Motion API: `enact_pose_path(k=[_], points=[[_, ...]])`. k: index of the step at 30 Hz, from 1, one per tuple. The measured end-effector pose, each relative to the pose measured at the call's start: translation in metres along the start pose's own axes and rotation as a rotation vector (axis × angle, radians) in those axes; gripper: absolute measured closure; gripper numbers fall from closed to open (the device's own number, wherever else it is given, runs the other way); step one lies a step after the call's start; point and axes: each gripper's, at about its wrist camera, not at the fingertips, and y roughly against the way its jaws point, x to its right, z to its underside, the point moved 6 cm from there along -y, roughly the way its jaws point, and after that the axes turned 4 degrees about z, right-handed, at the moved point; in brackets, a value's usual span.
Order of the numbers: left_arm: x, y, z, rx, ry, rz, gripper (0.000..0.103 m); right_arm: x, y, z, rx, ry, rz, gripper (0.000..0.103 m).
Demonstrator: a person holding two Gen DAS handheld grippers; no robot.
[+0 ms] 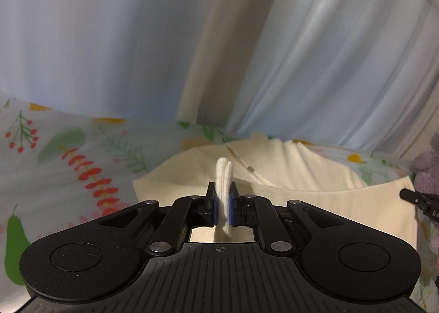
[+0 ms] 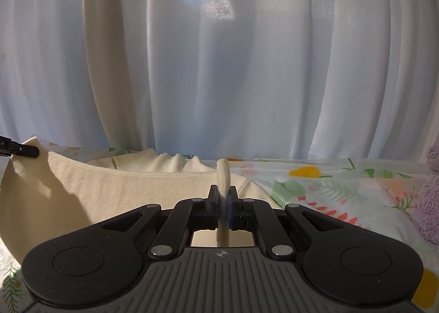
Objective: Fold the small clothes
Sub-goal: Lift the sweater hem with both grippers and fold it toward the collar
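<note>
Backlit curtain (image 2: 219,66) glow (soft blur), warm side light, fisheye-bent edges

Cream garment (image 1: 315,176), plain and unpatterned, ahead of the black left tool (image 1: 223,200) with its blue pads; beneath it a pale bedsheet (image 1: 68,154) printed with red berries, green leaves, yellow fruit; white curtain (image 2: 219,66) with bluish folds behind; a fuzzy lilac plush (image 2: 430,203) right of the black right tool (image 2: 223,200)
</note>
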Motion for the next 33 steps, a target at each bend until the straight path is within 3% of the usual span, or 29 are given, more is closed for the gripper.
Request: enact_pose_path(k=[2, 4, 6, 7, 10, 11, 12, 15, 19, 23, 27, 33], points=[[-0.001, -0.023, 0.010, -0.070, -0.017, -0.023, 0.091, 0.003, -0.022, 0.010, -0.060, -0.014, 0.006, 0.098], [-0.001, -0.030, 0.019, -0.074, -0.036, -0.037, 0.080, 0.004, -0.033, 0.020, -0.110, -0.008, 0.019, 0.097], [-0.002, -0.032, 0.024, -0.081, -0.023, -0.013, 0.060, 0.007, -0.038, 0.028, -0.156, -0.001, 0.023, 0.096], [-0.003, -0.031, 0.026, -0.081, -0.018, 0.004, 0.059, 0.007, -0.038, 0.031, -0.169, 0.001, 0.013, 0.096], [0.000, -0.031, 0.030, -0.081, -0.070, -0.008, 0.065, 0.007, -0.040, 0.037, -0.162, 0.028, 0.006, 0.096], [0.002, -0.030, 0.031, -0.080, -0.098, -0.019, 0.085, 0.006, -0.039, 0.038, -0.156, 0.036, 0.008, 0.096], [0.003, -0.028, 0.030, -0.079, -0.115, -0.030, 0.094, 0.004, -0.038, 0.037, -0.153, 0.047, 0.003, 0.097], [0.010, -0.013, 0.013, -0.039, -0.131, -0.022, 0.094, -0.006, -0.031, 0.028, -0.113, 0.111, -0.023, 0.098], [0.023, 0.006, -0.040, 0.118, -0.147, -0.017, 0.094, -0.004, -0.031, -0.013, 0.003, 0.130, 0.038, 0.098], [0.026, -0.018, -0.089, 0.225, -0.149, -0.127, 0.094, -0.004, -0.066, -0.057, 0.086, 0.136, 0.178, 0.098], [0.014, -0.074, -0.097, 0.178, -0.123, -0.226, 0.094, -0.007, -0.117, -0.072, 0.058, 0.100, 0.226, 0.098], [-0.008, -0.130, -0.071, 0.077, -0.098, -0.305, 0.093, -0.011, -0.171, -0.050, -0.037, 0.112, 0.257, 0.098]])
